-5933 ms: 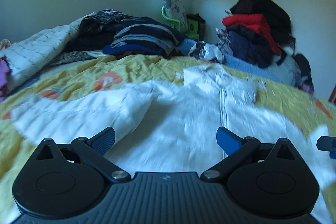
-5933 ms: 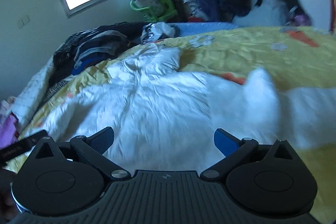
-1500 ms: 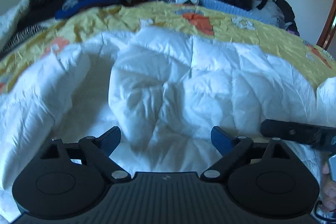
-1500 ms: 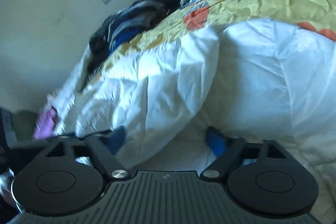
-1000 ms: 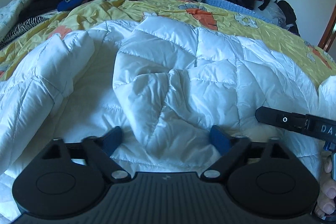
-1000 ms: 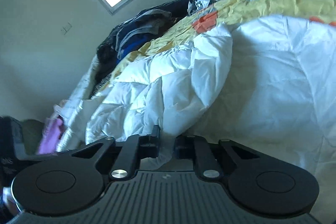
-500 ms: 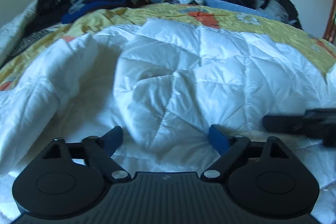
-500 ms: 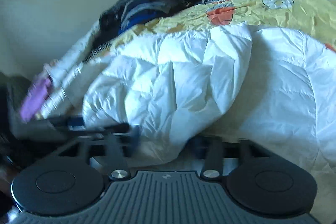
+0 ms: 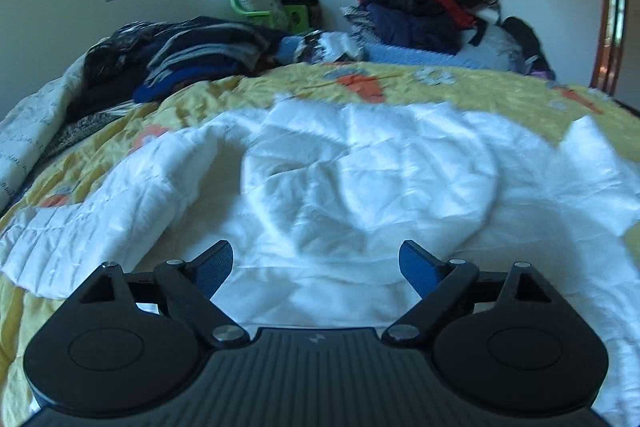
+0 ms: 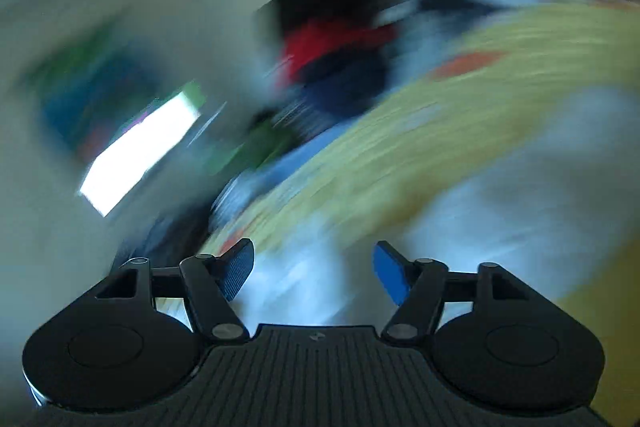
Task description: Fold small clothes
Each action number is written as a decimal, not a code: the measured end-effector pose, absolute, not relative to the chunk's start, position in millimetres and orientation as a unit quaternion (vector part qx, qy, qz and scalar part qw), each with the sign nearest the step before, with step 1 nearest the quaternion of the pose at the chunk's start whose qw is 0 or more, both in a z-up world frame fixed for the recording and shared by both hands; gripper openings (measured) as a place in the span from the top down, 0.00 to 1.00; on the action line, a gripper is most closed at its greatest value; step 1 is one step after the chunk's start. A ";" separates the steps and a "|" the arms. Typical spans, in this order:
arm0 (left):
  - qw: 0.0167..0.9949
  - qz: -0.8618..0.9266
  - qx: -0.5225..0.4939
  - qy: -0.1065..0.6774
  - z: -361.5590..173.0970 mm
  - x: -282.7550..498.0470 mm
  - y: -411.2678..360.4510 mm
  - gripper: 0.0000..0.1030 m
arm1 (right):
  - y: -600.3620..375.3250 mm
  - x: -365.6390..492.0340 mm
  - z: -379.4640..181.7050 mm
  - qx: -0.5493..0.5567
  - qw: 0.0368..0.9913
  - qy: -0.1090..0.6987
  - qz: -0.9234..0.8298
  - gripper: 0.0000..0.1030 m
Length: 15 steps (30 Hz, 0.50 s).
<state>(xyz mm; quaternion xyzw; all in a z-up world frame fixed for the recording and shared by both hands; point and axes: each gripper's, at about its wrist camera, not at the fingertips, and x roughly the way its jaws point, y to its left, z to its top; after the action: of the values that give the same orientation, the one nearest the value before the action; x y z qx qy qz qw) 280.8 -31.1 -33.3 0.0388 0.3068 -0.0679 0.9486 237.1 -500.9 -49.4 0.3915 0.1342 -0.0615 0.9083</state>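
The white puffy jacket (image 9: 360, 179) is lying rumpled on the yellow bedspread (image 9: 500, 87). Left tool (image 9: 316, 265) hangs spread wide above it, gripping nothing. Right tool (image 10: 313, 269) is spread too, empty, its view totally blurred.

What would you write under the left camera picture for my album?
Open left gripper above a puffy white jacket on a yellow bedspread.
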 end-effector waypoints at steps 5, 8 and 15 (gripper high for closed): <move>0.948 -0.097 0.046 0.301 -25.7 279.4 -67.9 0.08 | -571.9 197.8 -66.5 0.377 0.864 0.136 -0.305 0.37; 0.942 -0.114 0.059 0.310 -29.0 280.5 -92.5 0.08 | -589.1 203.3 -81.8 0.363 0.849 0.186 -0.337 0.32; 0.933 -0.150 0.076 0.317 -40.7 273.3 -128.4 0.08 | -589.5 231.3 -87.3 0.348 0.879 0.174 -0.275 0.14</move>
<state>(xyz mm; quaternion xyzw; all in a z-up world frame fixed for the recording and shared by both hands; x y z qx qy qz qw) 273.3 -128.4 -40.7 0.0758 0.3173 -0.1500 0.9333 231.3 -589.5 -87.3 0.3482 0.1740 -0.2750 0.8791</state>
